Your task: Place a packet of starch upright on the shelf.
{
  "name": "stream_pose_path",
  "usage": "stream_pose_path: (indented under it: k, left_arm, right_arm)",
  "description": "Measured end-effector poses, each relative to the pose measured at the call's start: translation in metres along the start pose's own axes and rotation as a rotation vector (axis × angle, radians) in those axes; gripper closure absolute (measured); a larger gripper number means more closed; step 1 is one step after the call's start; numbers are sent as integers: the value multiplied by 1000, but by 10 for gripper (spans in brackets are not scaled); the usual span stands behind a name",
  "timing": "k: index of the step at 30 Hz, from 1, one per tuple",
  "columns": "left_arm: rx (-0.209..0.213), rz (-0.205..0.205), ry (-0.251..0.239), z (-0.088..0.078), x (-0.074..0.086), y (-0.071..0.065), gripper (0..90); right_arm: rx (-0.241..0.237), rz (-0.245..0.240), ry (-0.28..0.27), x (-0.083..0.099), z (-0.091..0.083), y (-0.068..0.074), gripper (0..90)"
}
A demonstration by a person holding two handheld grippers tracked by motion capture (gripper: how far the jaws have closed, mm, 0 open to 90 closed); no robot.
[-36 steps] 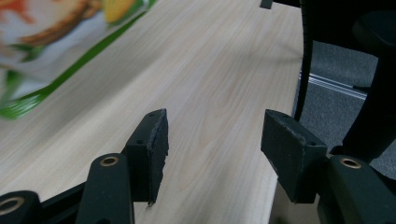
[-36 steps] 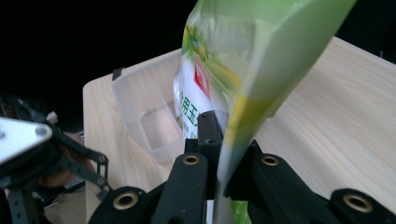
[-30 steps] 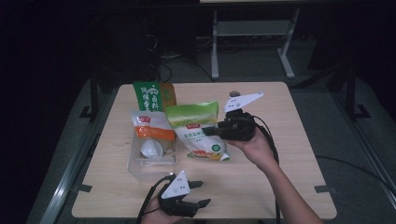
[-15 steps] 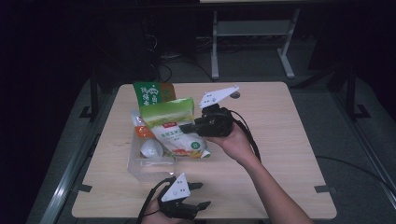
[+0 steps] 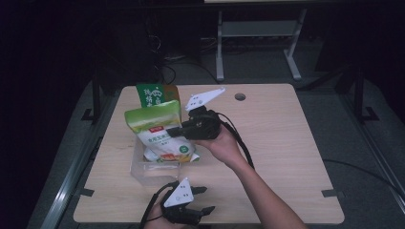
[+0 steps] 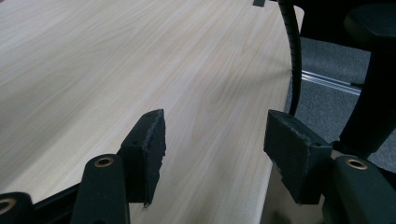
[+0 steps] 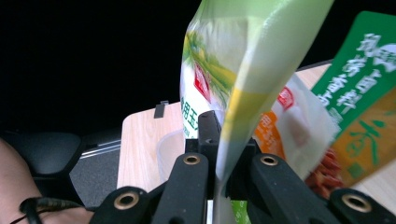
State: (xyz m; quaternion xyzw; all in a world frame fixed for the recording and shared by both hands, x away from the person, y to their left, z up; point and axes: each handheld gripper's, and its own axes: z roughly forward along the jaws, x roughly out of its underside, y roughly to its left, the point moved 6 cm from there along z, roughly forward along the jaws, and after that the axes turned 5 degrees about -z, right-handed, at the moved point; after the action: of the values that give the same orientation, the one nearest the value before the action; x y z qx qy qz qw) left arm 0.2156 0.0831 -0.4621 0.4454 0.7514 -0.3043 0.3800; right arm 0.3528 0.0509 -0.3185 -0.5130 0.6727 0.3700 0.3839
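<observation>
A green and white snack pouch [image 5: 157, 129] hangs upright over a clear plastic bin [image 5: 143, 174] at the table's left. My right gripper [image 5: 174, 130] is shut on the pouch's right edge. In the right gripper view the pouch [image 7: 252, 56] is pinched between the two black jaws of that gripper [image 7: 224, 172]. Near the table's front edge my left gripper [image 5: 208, 199] lies low, pointing right. In the left gripper view its jaws [image 6: 215, 144] stand open over bare wood [image 6: 140, 56] with nothing between them.
A green and orange packet [image 5: 155, 94] stands behind the bin; in the right gripper view this packet [image 7: 369, 93] is beside a white and orange packet [image 7: 294, 121]. A small hole [image 5: 239, 97] marks the table's far side. A black cable [image 6: 292, 56] hangs past the table's edge.
My right gripper has carried the pouch leftward from the table's middle to above the clear bin, and the pouch now hangs more upright. The left gripper has kept its place.
</observation>
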Motion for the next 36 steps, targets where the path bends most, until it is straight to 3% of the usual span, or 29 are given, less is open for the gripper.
stream_pose_path:
  k: [13,17,26,31,36]
  left_arm:
    - [1,13,10,-2,1,0,382]
    - [5,8,10,-2,2,1,380]
    - [10,-2,4,-2,3,0,379]
    - [13,0,0,-1,3,0,379]
    - [13,1,-1,-1,2,0,379]
  right_arm:
    - [-63,-2,33,2,50,4,875]
    - [-79,2,19,3,59,5,876]
    - [-114,17,-21,4,73,5,876]
    - [-118,-5,0,6,77,13,876]
    - [-117,12,21,13,84,8,876]
